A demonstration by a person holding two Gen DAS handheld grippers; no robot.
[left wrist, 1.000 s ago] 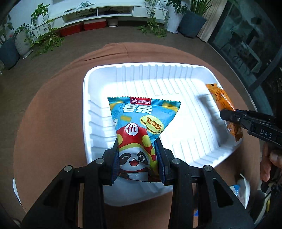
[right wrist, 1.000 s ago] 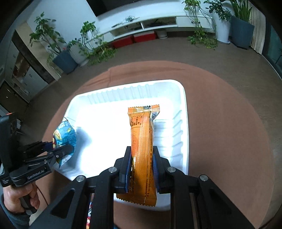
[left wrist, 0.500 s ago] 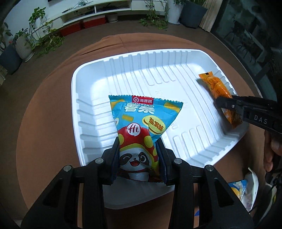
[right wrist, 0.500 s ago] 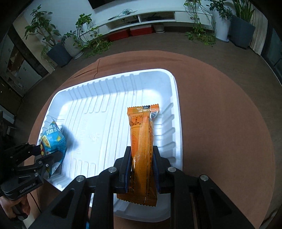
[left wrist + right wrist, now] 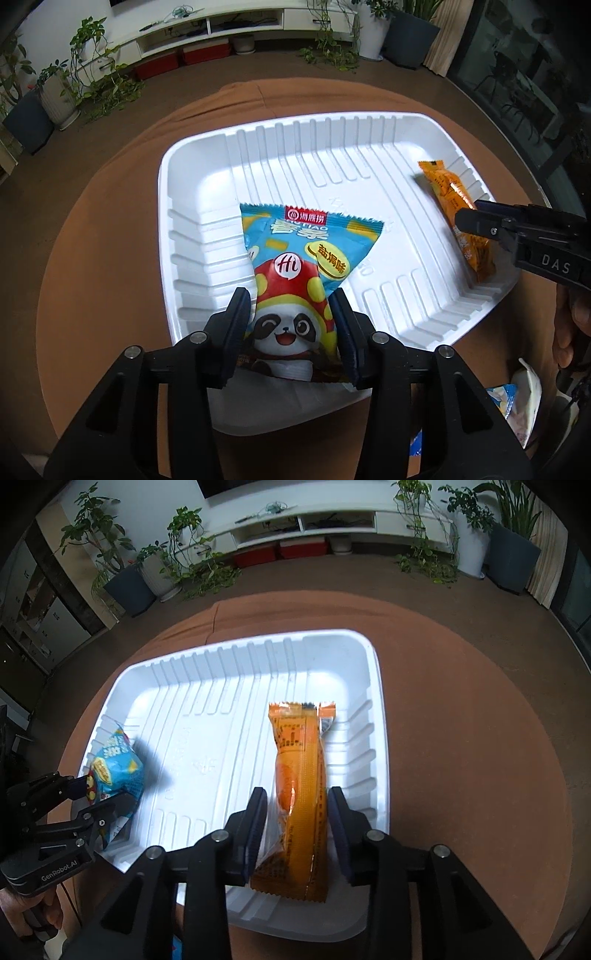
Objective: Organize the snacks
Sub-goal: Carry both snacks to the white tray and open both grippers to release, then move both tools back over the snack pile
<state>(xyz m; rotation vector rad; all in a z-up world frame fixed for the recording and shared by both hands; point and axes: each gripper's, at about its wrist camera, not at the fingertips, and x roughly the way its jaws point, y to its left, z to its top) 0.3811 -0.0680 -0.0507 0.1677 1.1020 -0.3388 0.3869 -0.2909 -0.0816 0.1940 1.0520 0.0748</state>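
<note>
i see my left hand-held gripper (image 5: 291, 325) over the near left part of the white tray (image 5: 192, 166). the blue panda snack bag (image 5: 299, 273) sits between its fingers, but both pads stand a little off the bag's sides, with a gap on each side, so the jaws are parted and not pinching it. the bag lies on the tray floor, its lower edge over the near rim.

my right hand-held gripper (image 5: 297, 823) is at the near right side of the same tray (image 5: 380, 686). the orange snack bar (image 5: 301, 786) lies lengthwise between its fingers, pointing away from me along the tray's right wall. here too the pads stand clear of the wrapper on both sides, so this one is open as well.

from the left view the orange bar (image 5: 454, 214) rests against the tray's right wall, with the right hand-held gripper (image 5: 476, 218) around its near half. from the right view the blue bag (image 5: 114, 771) is at the tray's left edge.

the tray sits on a round desk covered in brown cloth (image 5: 461, 709). another blue and white packet (image 5: 517, 402) lies on the desk just beside the tray's near right corner.
</note>
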